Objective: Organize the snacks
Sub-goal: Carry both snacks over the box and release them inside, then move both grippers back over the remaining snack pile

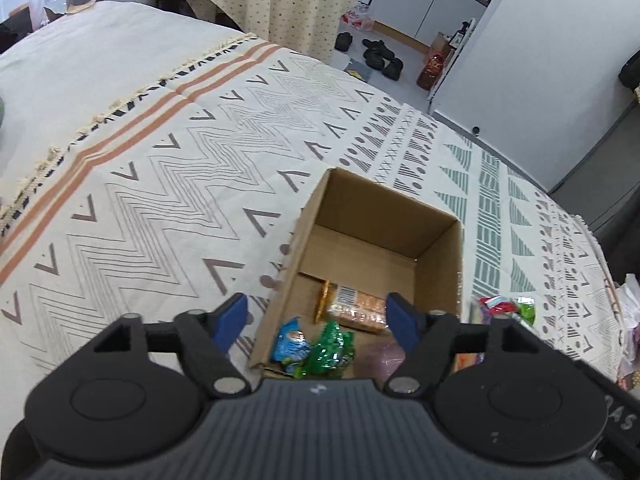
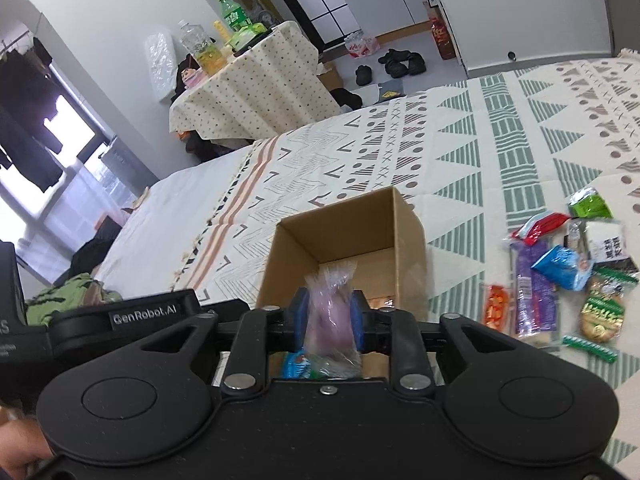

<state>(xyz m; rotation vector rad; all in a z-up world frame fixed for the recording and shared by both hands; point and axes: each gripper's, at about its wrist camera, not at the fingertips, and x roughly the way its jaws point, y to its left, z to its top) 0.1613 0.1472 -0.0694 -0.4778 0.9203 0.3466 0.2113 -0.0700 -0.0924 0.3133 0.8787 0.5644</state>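
An open cardboard box (image 1: 440,280) stands on the patterned bedspread; it also shows in the right wrist view (image 2: 408,240). Inside lie an orange biscuit pack (image 1: 352,304), a blue packet (image 1: 290,340) and a green wrapper (image 1: 330,350). My left gripper (image 1: 320,320) is open and empty, just above the box's near edge. My right gripper (image 2: 329,316) is shut on a clear pink snack bag (image 2: 330,316), held over the box's near side. Loose snacks lie right of the box: a purple pack (image 2: 534,292), a blue packet (image 2: 562,266), a red packet (image 2: 540,226).
The bedspread (image 1: 180,200) reaches far left and back. More snacks lie at the right: a green packet (image 2: 590,204), a round biscuit pack (image 2: 602,312), an orange packet (image 2: 496,304). A draped table (image 2: 256,88) with bottles stands beyond the bed. Shoes (image 1: 380,56) sit on the floor.
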